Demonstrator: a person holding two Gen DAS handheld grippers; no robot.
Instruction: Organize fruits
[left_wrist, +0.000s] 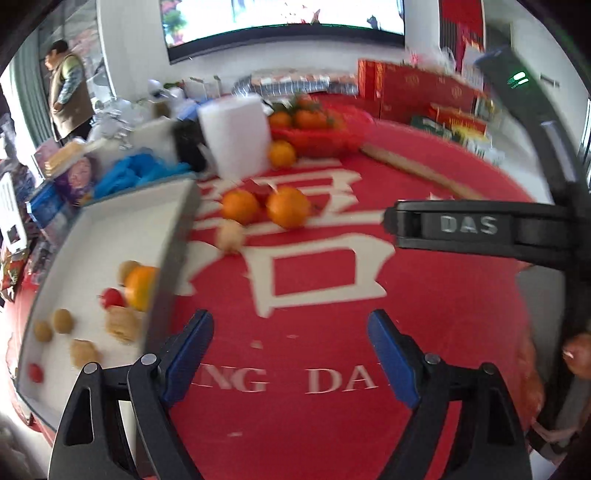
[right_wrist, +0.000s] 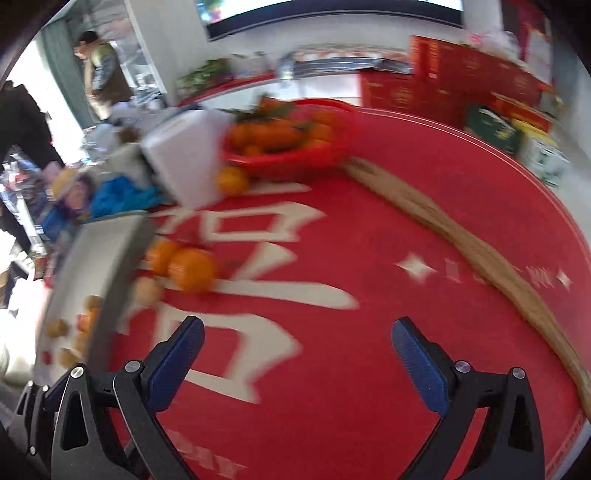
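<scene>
- The landmark is the shallow white rectangular tray with grey walls (left_wrist: 110, 236); it already holds one orange, small red fruits and several tan, walnut-like pieces.
- Still outside it, just beside its far corner on the red tablecloth with large cream characters (left_wrist: 424, 295), lie two loose round oranges (left_wrist: 288, 206), touching or nearly so, and a pale tan fruit (left_wrist: 231, 236) closer to the tray wall.
- A further single orange (left_wrist: 281, 153) sits beyond these, against a white block and in front of a red basket of leafy oranges (left_wrist: 314, 129).
- The left gripper (left_wrist: 291, 354) stands with its blue-padded jaws wide apart and nothing between them, over bare cloth beside the tray's near corner.
- The right gripper (right_wrist: 297, 354) is likewise spread wide and empty, over the cloth on the side away from the tray.
- Judgement: the step in hand looks like a reach for the next loose fruit, most likely the pair of oranges.
- To do it well, I would bring one gripper down over a single orange with the pads on opposite sides of its widest part, clear of its neighbour, so closing does not roll either away.
- Close gently; the skin is smooth and the fruit round, so a grip above or below the middle may squeeze it out.
- Keep clear of the tray wall when carrying across, and set the fruit into a bare patch of the tray floor.
</scene>
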